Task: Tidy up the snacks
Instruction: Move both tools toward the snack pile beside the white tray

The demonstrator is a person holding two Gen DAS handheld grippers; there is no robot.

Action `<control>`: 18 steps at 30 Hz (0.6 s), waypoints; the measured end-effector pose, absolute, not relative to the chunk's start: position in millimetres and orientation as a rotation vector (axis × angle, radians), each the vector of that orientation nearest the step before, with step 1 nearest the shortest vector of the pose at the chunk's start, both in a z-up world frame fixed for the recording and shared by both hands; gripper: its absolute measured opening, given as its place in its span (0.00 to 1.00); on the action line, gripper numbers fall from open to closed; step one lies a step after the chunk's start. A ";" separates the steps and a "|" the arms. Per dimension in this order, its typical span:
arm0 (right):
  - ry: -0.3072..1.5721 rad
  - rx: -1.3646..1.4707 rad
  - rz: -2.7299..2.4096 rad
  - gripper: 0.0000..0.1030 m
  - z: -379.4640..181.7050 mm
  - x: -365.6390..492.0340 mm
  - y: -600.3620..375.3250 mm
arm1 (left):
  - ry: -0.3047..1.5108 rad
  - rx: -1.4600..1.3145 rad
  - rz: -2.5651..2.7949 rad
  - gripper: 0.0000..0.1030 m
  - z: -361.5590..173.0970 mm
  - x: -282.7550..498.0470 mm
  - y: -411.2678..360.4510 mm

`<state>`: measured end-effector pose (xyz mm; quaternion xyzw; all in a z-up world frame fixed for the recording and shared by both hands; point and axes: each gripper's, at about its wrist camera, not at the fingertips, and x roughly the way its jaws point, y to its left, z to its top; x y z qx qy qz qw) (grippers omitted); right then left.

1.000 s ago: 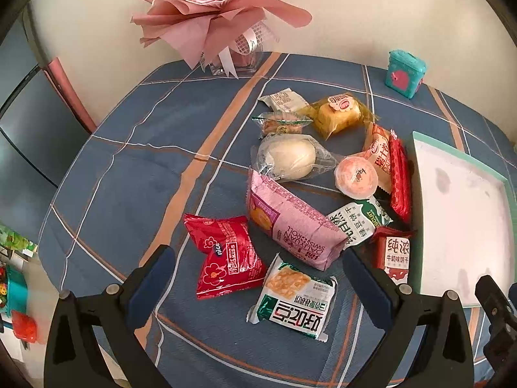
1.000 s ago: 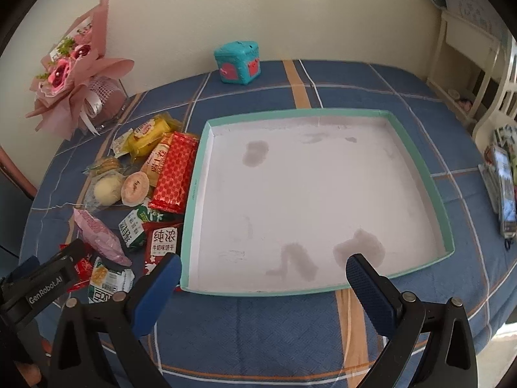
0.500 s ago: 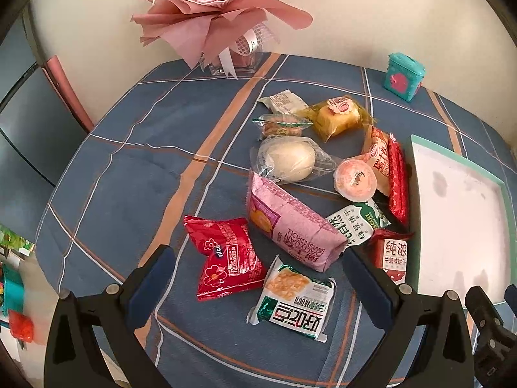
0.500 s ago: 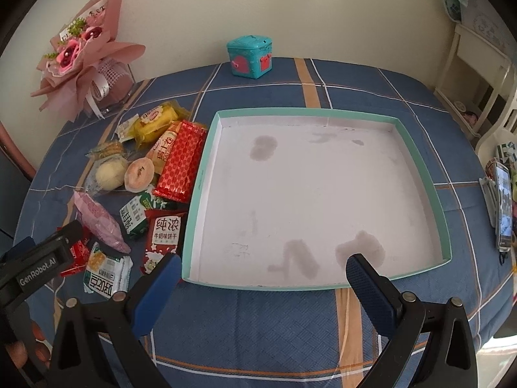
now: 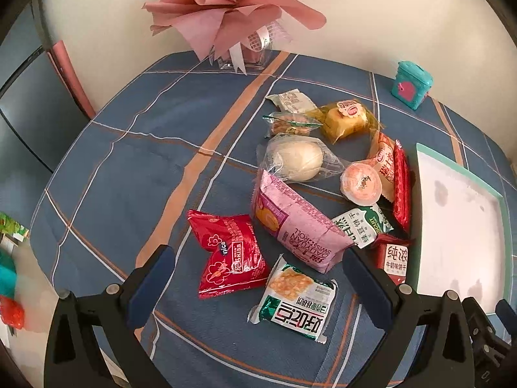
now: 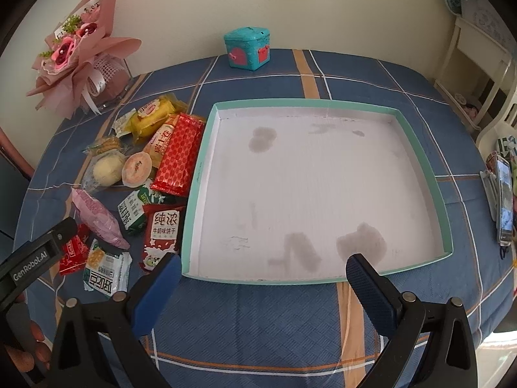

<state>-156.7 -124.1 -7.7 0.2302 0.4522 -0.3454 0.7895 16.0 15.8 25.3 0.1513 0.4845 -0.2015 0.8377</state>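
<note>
Several wrapped snacks lie in a loose pile on the blue plaid tablecloth: a red packet (image 5: 231,255), a pink Swiss-roll bag (image 5: 297,226), a green-and-white cracker pack (image 5: 295,304), a white bun (image 5: 295,160), a yellow cake (image 5: 347,118) and a long red wafer pack (image 6: 177,153). To their right sits a shallow white tray with a teal rim (image 6: 447,226), holding nothing. My left gripper (image 5: 258,278) hovers open just above the red packet and cracker pack. Wide open too, my right gripper (image 6: 263,279) hangs over the tray's near edge.
A pink bouquet in a glass vase (image 5: 239,9) stands at the table's back. A teal toy box (image 6: 247,48) sits behind the tray. A phone (image 6: 504,200) lies at the right table edge, a white chair (image 6: 475,61) beyond. A hand (image 6: 22,352) shows at lower left.
Both grippers have pulled back and risen slightly, so the snacks and tray sit a little farther off. Nothing on the table has moved; both stay open.
</note>
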 end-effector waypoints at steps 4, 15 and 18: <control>0.979 0.495 -0.742 1.00 -8.6 -155.6 -123.9 | 1.042 0.317 -0.415 1.00 22.4 18.3 15.6; 0.994 0.510 -0.744 1.00 -15.7 -153.4 -128.2 | 1.082 0.315 -0.412 1.00 12.7 21.8 14.9; 1.000 0.513 -0.747 1.00 -18.0 -153.0 -129.5 | 1.092 0.308 -0.411 1.00 10.9 23.0 15.7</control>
